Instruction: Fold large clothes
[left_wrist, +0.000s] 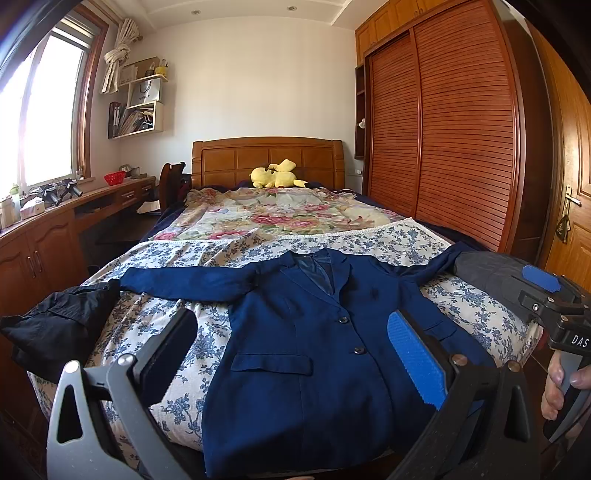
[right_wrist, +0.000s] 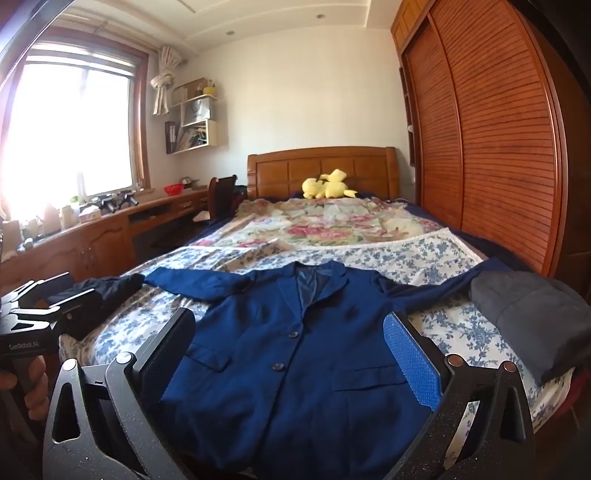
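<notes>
Nearest the cameras, two hand-held grippers hover over the foot of the bed: the left hand-held gripper (left_wrist: 291, 354) and the right hand-held gripper (right_wrist: 291, 350) each have their two fingers spread wide, holding nothing, with one blue pad (left_wrist: 415, 358) facing inward on each. Between the fingers lies one navy blazer (left_wrist: 314, 332), spread flat and front-up on the blue-flowered sheet (left_wrist: 207, 339), with two dark buttons (left_wrist: 343, 319) fastened down its front, two flap pockets, and two sleeves stretched out to either side. At the left sleeve's end sits one crumpled black garment (left_wrist: 59, 328); at the right sleeve's end rests one folded grey garment (right_wrist: 532, 317). Farther up the bed is one pink-flowered quilt (left_wrist: 280, 210), then one yellow plush toy (left_wrist: 277, 175) against the wooden headboard (left_wrist: 266, 157). A louvred wardrobe (left_wrist: 443, 122) with two sliding doors stands along the right, and one red basket (left_wrist: 115, 178) sits on the surface under the window.
</notes>
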